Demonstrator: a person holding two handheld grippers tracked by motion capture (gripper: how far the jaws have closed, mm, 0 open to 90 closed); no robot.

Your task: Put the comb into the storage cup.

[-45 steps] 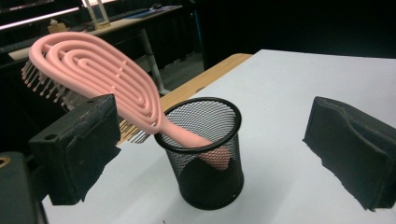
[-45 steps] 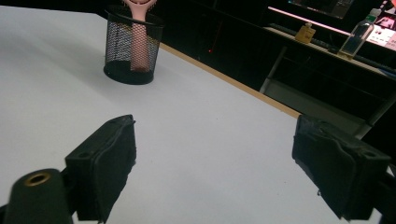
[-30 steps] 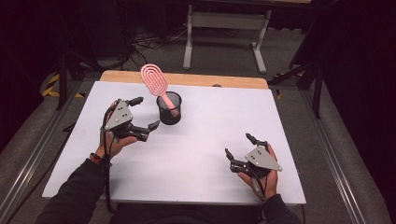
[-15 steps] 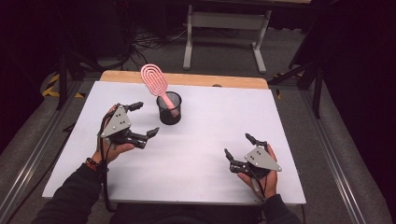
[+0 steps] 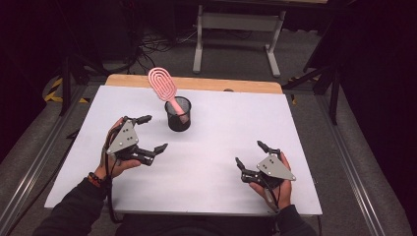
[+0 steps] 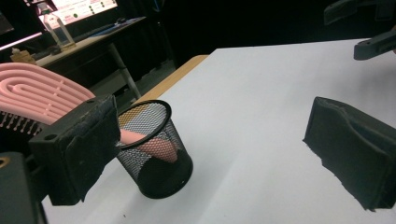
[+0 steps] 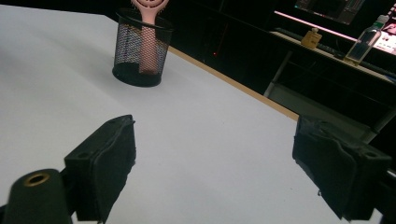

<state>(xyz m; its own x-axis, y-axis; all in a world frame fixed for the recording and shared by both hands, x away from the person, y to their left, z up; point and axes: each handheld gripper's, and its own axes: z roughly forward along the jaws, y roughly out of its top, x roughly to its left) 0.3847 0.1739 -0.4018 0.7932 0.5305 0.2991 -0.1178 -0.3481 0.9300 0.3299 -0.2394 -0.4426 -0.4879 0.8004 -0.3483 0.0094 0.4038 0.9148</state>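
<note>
The pink hairbrush (image 5: 167, 91) stands handle-down in the black mesh pen cup (image 5: 178, 115) on the far left-centre part of the white table (image 5: 221, 137). Its long axis tilts up and away toward the far left, so the paddle head overhangs the cup's rim on that side. The left gripper (image 5: 147, 133) is the nearer one, just to the near left of the cup, with its jaws spread wide and nothing between them; from it the cup lies slightly forward and to the right. The right gripper (image 5: 252, 158) rests well apart at the near right, jaws likewise wide and empty, so any reach for the brush looks better suited to the left.
</note>
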